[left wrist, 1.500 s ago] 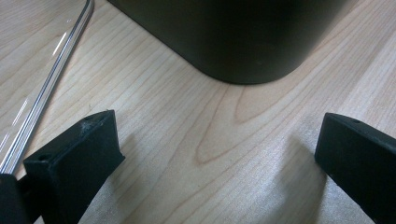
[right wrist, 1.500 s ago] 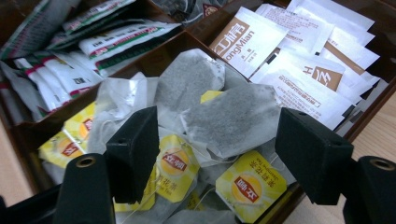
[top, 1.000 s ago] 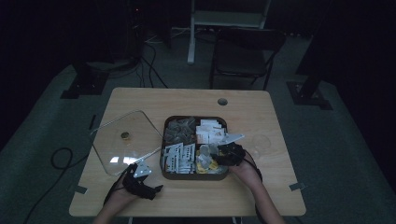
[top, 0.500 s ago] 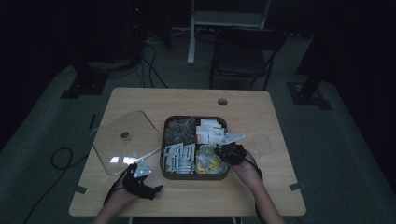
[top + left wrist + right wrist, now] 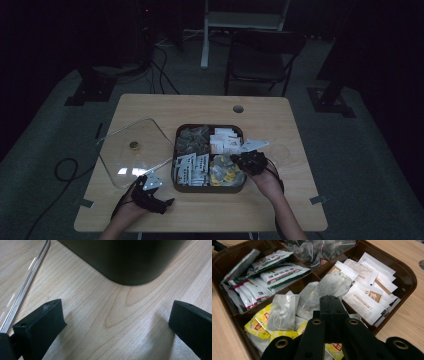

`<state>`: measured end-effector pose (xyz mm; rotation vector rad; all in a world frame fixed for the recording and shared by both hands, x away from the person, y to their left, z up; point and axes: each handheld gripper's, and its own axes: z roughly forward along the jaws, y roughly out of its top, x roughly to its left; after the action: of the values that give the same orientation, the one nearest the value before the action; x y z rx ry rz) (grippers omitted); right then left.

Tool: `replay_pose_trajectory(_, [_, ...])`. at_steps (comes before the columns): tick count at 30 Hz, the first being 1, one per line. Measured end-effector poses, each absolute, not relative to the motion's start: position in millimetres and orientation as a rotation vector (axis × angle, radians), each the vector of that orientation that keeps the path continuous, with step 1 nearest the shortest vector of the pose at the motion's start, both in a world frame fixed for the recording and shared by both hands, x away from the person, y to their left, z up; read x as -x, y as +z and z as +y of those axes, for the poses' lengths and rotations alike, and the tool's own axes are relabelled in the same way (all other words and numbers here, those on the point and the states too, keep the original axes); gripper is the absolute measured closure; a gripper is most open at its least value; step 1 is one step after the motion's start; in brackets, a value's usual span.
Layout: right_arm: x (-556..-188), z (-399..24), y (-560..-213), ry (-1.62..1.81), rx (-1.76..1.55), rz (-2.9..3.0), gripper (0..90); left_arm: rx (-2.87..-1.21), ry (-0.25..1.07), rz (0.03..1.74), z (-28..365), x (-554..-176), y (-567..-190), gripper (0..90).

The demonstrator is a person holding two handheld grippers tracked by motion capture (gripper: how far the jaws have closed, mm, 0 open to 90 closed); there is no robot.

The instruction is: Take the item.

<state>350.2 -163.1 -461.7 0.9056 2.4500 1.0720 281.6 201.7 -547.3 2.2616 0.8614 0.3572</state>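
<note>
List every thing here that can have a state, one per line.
Tea box: open, compartments filled.
Glass lid: off, lying flat on the table left of the box.
Right gripper: shut on a tea bag, lifted above the box.
Left gripper: open, holding nothing, at the table.

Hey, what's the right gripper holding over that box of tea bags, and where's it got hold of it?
The right gripper is shut on a white tea bag, pinching its near lower edge above the brown box.
</note>
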Motion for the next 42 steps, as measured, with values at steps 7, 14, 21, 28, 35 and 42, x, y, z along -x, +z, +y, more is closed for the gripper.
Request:
replay_pose_trajectory(7, [-347.1,-169.1,-449.3,1.108,-0.897,2.43,90.0,-2.262,0.358,0.861,201.7,-281.6,-547.3,0.8])
replay_pose_trajectory(14, [-344.7,-178.4,-436.9,1.115,-0.888,2.398,90.0,-2.258,0.359,0.866,201.6,-281.6,-547.4,0.8])
replay_pose_trajectory(21, [-342.7,-193.0,-427.4,1.135,-0.91,2.355,90.0,-2.261,0.359,0.864,201.8,-281.7,-547.3,0.8])
replay_pose_trajectory(28, [-341.3,-211.1,-419.0,1.138,-0.938,2.307,90.0,-2.261,0.359,0.865,201.8,-281.7,-547.2,0.8])
replay_pose_trajectory(35, [-340.3,-232.5,-411.6,1.129,-0.977,2.264,90.0,-2.261,0.358,0.865,201.7,-281.6,-547.2,0.8])
replay_pose_trajectory(42, [-341.7,-256.6,-409.7,1.114,-1.039,2.214,90.0,-2.26,0.358,0.866,201.7,-281.6,-547.2,0.8])
